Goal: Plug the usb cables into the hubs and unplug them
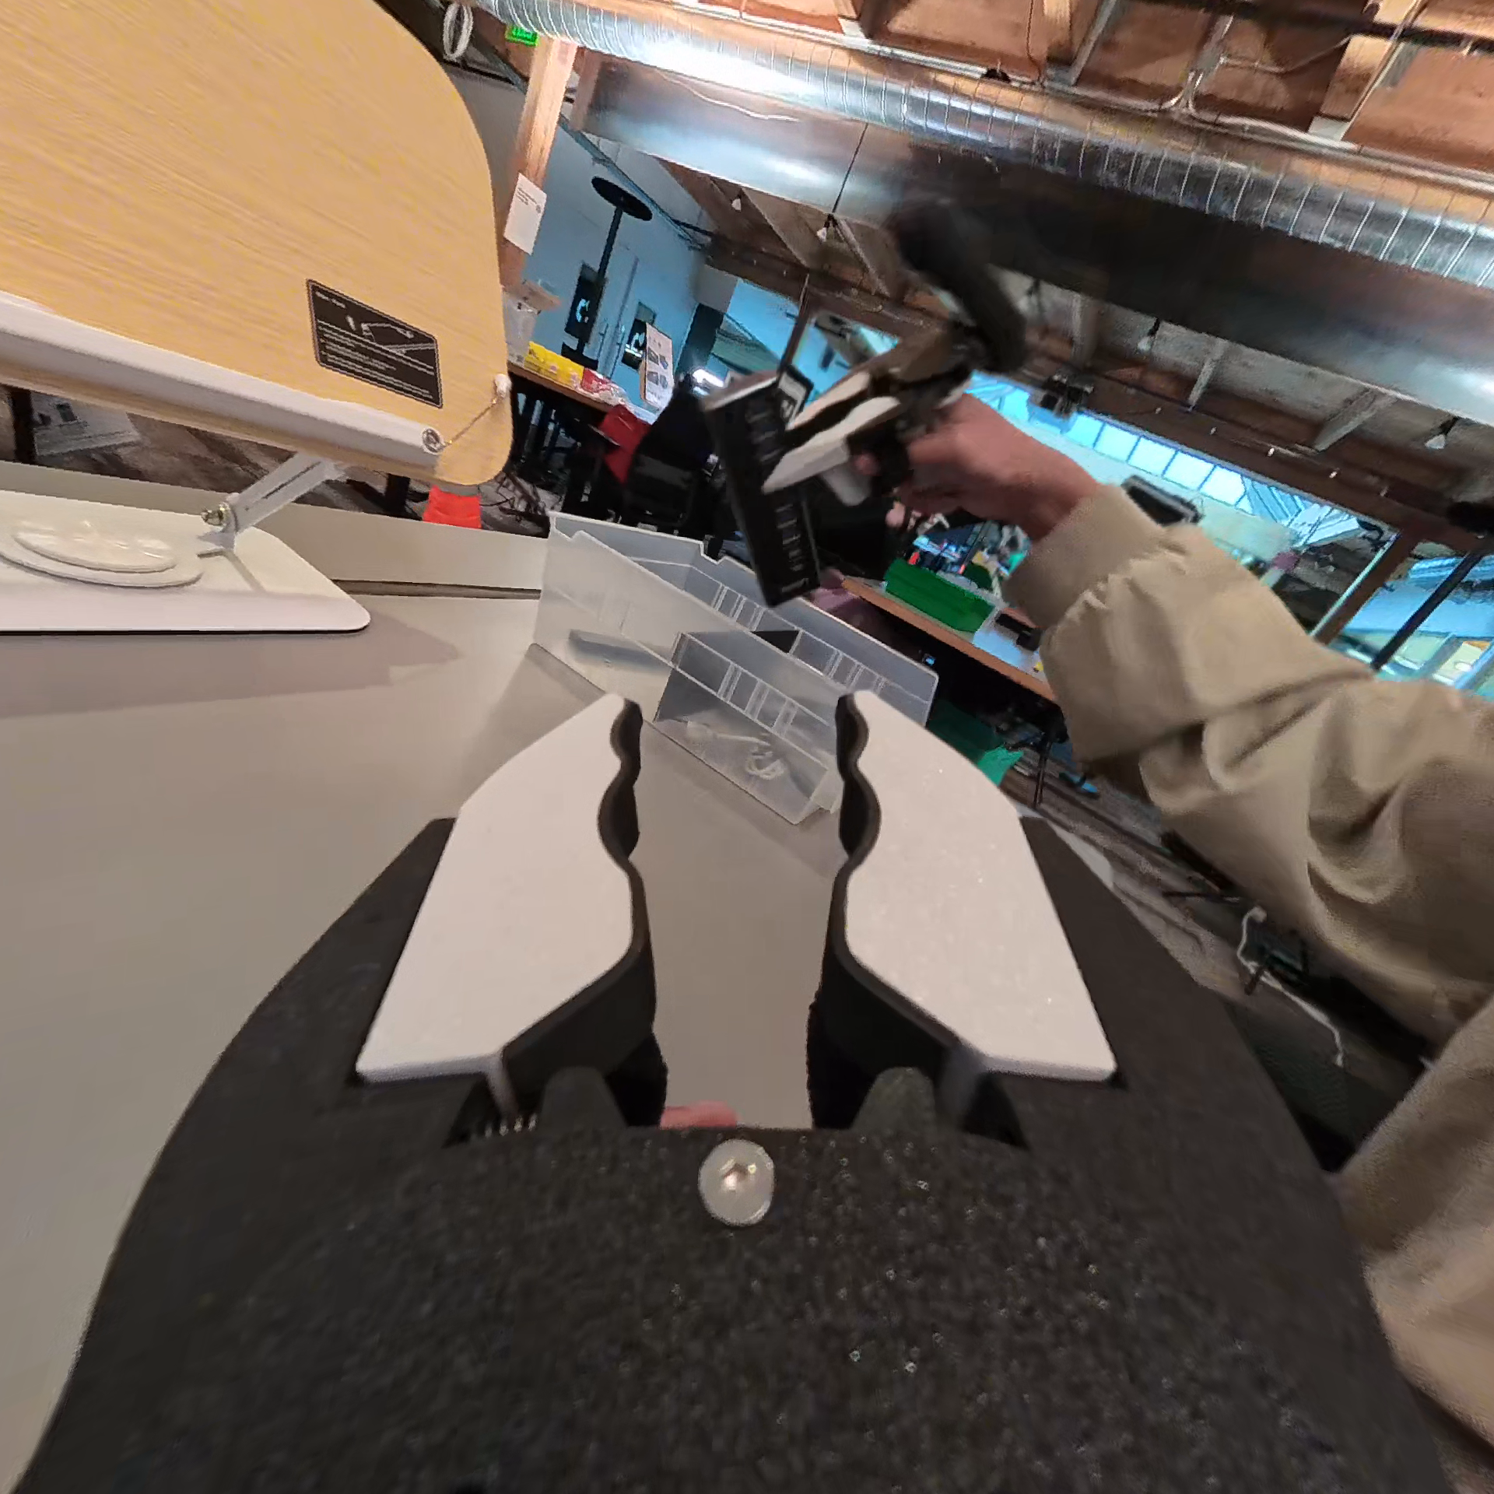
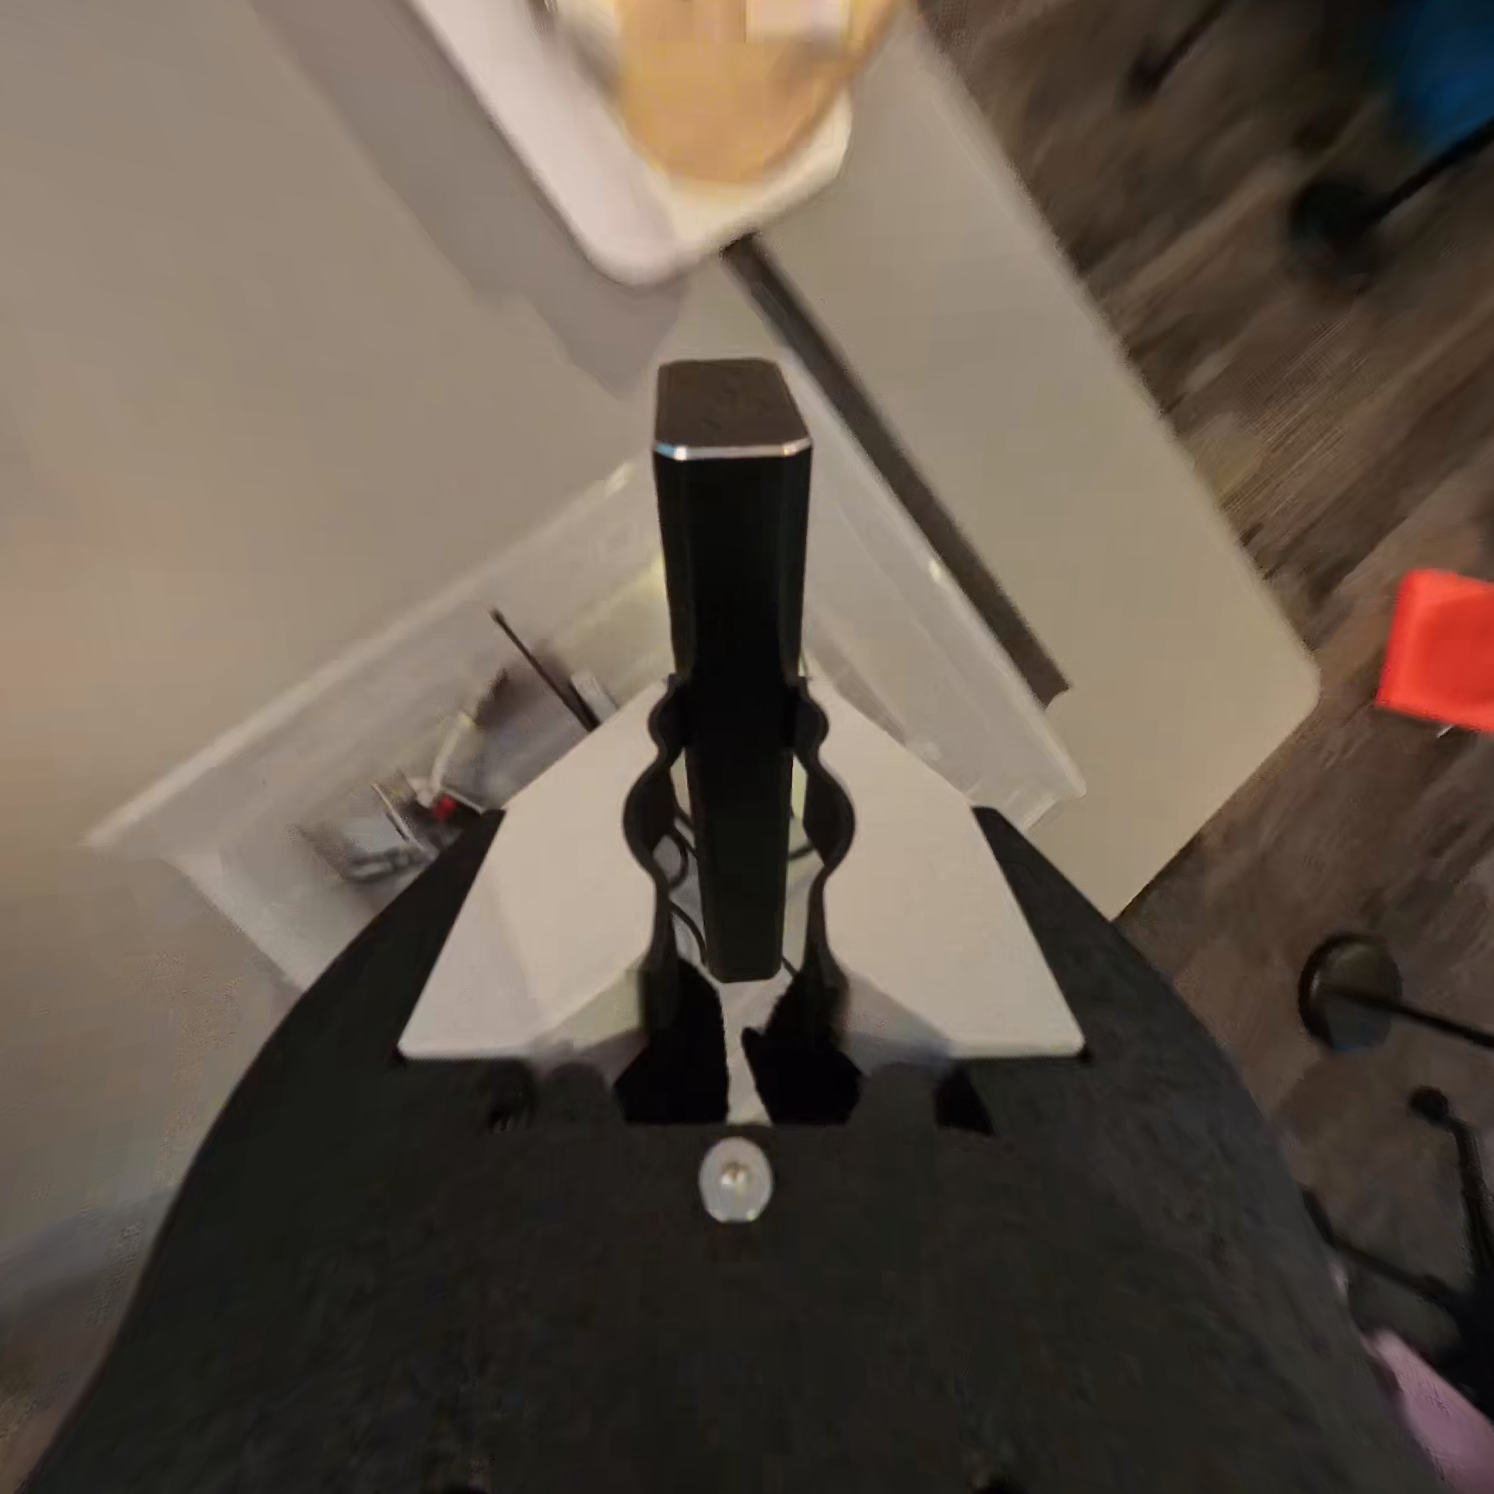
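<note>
The right gripper point(image 2: 732, 711) is clamped on a black hub point(image 2: 732, 582), a long slim bar that sticks out well past the fingertips. In the left wrist view the same hub point(image 1: 768, 493) hangs in the air, tilted, above the far side of the grey table point(image 1: 242, 808) and over a clear plastic bin point(image 1: 728, 639). The left gripper point(image 1: 736, 728) is spread wide and holds nothing; it hovers low over the table, near the bin.

No cable is plugged into the hub that I can see. Some cables point(image 2: 404, 808) seem to lie in the bin's near compartment, though blur makes them hard to tell.

This looks like the early fetching step: the hub is picked up, the cable is not. The next move likely calls for steadying the hub, then having the empty gripper pick a cable by its plug and line it up squarely with a port.
</note>
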`<control>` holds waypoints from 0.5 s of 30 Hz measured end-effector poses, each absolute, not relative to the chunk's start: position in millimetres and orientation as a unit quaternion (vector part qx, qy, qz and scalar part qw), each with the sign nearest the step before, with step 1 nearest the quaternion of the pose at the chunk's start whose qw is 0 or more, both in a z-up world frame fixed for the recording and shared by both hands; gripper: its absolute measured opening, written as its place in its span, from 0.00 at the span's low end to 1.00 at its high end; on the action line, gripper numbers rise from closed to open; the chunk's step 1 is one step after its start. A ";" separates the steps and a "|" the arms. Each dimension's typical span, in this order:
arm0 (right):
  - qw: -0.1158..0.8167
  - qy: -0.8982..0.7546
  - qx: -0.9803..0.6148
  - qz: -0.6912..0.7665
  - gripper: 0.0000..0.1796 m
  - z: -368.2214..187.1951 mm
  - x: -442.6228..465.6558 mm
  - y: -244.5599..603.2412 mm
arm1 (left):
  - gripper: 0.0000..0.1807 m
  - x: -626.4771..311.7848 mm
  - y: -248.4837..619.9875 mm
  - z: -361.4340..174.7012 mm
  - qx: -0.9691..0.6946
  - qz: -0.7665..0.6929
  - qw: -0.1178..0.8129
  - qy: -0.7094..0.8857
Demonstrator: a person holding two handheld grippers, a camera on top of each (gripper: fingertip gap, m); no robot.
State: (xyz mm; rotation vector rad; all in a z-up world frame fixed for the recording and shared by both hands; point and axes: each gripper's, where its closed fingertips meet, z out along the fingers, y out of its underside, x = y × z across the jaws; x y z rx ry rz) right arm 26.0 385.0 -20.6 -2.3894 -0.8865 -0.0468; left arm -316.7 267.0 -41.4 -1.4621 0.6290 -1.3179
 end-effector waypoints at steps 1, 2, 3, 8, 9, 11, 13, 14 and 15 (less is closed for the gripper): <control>0.249 -0.342 -0.906 -0.021 0.15 -39.6 32.1 390.0 | 0.26 -315.3 266.0 -42.1 -0.609 -0.542 0.513 0.268; 0.211 -0.352 -0.912 -0.017 0.15 -56.7 33.8 393.4 | 0.25 -314.3 265.3 -42.8 -0.610 -0.535 0.515 0.275; 0.186 -0.358 -0.915 -0.001 0.15 -69.2 30.3 398.6 | 0.25 -313.4 265.0 -43.3 -0.611 -0.528 0.518 0.281; 0.041 -0.372 -0.927 0.006 0.15 -131.0 28.9 408.9 | 0.20 -313.7 266.7 -50.9 -0.626 -0.475 0.533 0.314; 0.051 -0.367 -0.929 0.008 0.15 -132.7 27.0 415.4 | 0.20 -315.7 267.5 -53.3 -0.633 -0.460 0.535 0.317; 0.056 -0.369 -0.928 0.004 0.15 -140.0 24.2 420.5 | 0.21 -322.7 269.0 -59.3 -0.654 -0.432 0.535 0.314; 0.021 -0.387 -0.921 -0.017 0.15 -154.9 26.7 413.6 | 0.22 -330.7 267.4 -62.9 -0.669 -0.422 0.530 0.305; 0.008 -0.400 -0.916 -0.024 0.15 -164.2 26.9 410.2 | 0.23 -334.8 265.9 -62.4 -0.674 -0.421 0.528 0.299; 0.006 -0.407 -0.913 -0.030 0.15 -173.1 26.8 409.1 | 0.24 -339.5 264.7 -60.9 -0.679 -0.420 0.527 0.293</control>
